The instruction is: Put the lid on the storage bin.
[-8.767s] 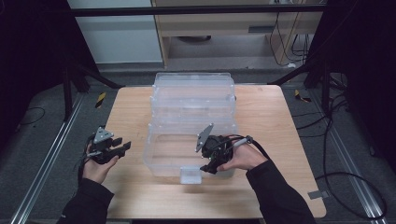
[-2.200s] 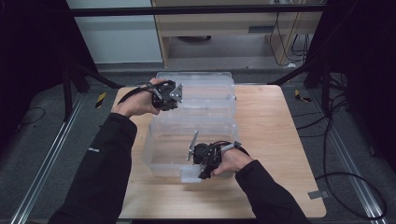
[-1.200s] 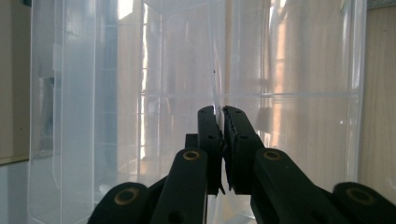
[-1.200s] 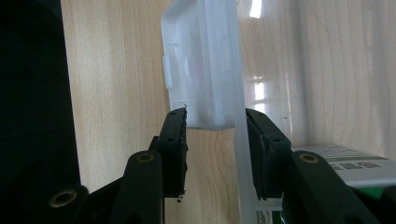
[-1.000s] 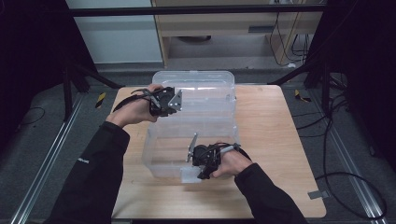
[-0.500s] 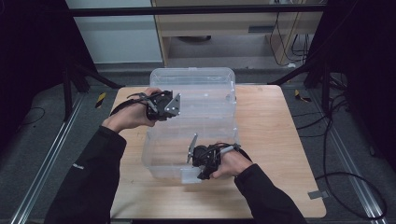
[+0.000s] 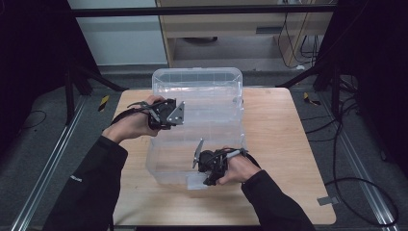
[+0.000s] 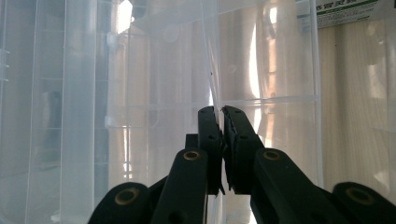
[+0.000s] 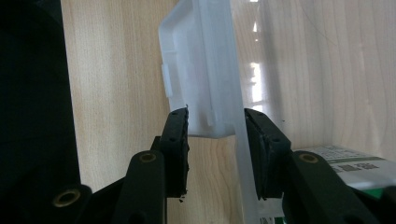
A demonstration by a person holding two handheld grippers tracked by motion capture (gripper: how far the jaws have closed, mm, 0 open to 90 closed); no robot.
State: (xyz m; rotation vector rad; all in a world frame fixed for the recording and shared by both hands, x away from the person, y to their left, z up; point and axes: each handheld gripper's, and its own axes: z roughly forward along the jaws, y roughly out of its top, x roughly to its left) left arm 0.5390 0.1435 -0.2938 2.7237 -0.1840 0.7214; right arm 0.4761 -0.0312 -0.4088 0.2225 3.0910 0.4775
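Note:
A clear plastic storage box (image 7: 168,163) stands in the middle of the wooden table (image 7: 288,144). Its hinged clear lid (image 7: 197,82) is tilted up from the far side. My left gripper (image 7: 166,114) is shut on the lid's thin left edge (image 8: 212,84); in the left gripper view the gripper (image 8: 221,112) has its jaws nearly touching around that edge. My right gripper (image 7: 207,168) is at the box's near wall. In the right gripper view the gripper (image 9: 215,116) clamps the white latch (image 9: 205,84) and the wall behind it.
A green-and-white label (image 9: 355,163) is stuck on the box. Bare table lies to the right of the box and along the near edge. Cables (image 7: 356,183) trail on the dark floor at the right, and a cabinet (image 7: 231,29) stands behind the table.
My left gripper has drawn the lid's edge a little nearer to me, and the lid stands steeper than before. The right gripper has kept still on the front wall.

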